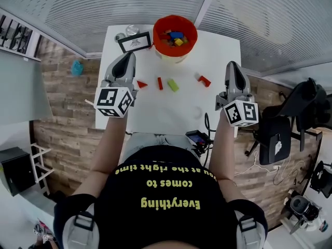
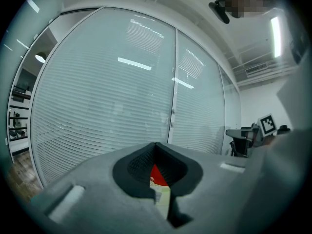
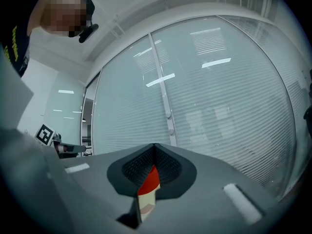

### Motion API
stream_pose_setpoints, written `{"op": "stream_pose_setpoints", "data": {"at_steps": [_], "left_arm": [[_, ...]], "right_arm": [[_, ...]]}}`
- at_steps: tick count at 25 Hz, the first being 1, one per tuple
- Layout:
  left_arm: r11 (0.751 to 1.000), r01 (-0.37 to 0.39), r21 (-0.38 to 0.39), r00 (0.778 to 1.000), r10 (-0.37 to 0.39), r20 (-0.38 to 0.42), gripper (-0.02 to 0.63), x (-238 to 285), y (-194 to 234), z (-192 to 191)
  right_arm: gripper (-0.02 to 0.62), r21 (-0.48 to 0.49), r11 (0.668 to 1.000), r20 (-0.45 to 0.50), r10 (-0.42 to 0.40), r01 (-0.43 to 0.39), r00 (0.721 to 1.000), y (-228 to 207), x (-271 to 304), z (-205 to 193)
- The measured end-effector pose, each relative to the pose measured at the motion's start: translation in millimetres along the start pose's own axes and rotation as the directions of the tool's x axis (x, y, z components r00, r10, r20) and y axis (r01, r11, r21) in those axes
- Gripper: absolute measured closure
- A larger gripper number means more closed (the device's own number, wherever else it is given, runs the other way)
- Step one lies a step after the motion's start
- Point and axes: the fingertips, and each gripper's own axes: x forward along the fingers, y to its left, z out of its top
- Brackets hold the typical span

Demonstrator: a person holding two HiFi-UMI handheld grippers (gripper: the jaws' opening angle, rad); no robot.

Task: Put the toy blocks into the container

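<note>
From the head view, four toy blocks lie loose in a row across the middle of the white counter (image 1: 171, 113): a red wedge (image 1: 141, 84) at the left, a red bar (image 1: 160, 83), a green block (image 1: 173, 85) just beside it, and a red angled block (image 1: 204, 80) at the right. The orange container (image 1: 155, 32) stands at the far edge and already has several coloured blocks (image 1: 175, 38) in it. A framed card (image 1: 134, 42) stands just to its left. The left tool (image 1: 128, 55) hangs over the left side of the counter near the wedge. The right tool (image 1: 232, 64) is at the right edge, near the angled block. Neither carries anything.

In the left gripper view, the left tool (image 2: 155, 145) has its jaws pressed together at the tip. The red that shows through the slit below is the container (image 2: 156, 173) beyond, not a held block.

In the right gripper view, the right tool (image 3: 154, 146) is likewise pressed together on nothing, with the container (image 3: 150, 179) showing through its slit. Both tools point up at the blinds rather than down at the counter.

I judge this a pause between picks, with the task partly done. Next, one tool must tip down, spread its jaws over the nearest block, and pinch it.
</note>
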Motion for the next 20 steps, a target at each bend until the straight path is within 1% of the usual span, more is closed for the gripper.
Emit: {"op": "stream_pose_setpoints", "data": {"at_steps": [6,13,20], "left_arm": [[0.999,0.016,0.049,1.0,-0.015,-0.022,0.607,11.6,-6.2,-6.5],[0.998,0.042,0.036,0.998,-0.04,-0.057,0.607,32.6,-14.2,-23.5],[0.995,0.083,0.047,0.993,-0.078,-0.083,0.608,50.4,-32.1,-40.5]], "right_arm": [[0.589,-0.002,1.0,-0.03,-0.015,0.015,0.999,-5.8,1.7,-11.2],[0.589,0.017,0.999,-0.094,-0.036,0.038,0.995,-21.7,1.7,-36.7],[0.588,0.02,0.999,-0.15,-0.042,0.045,0.988,-31.8,2.2,-55.1]]}}
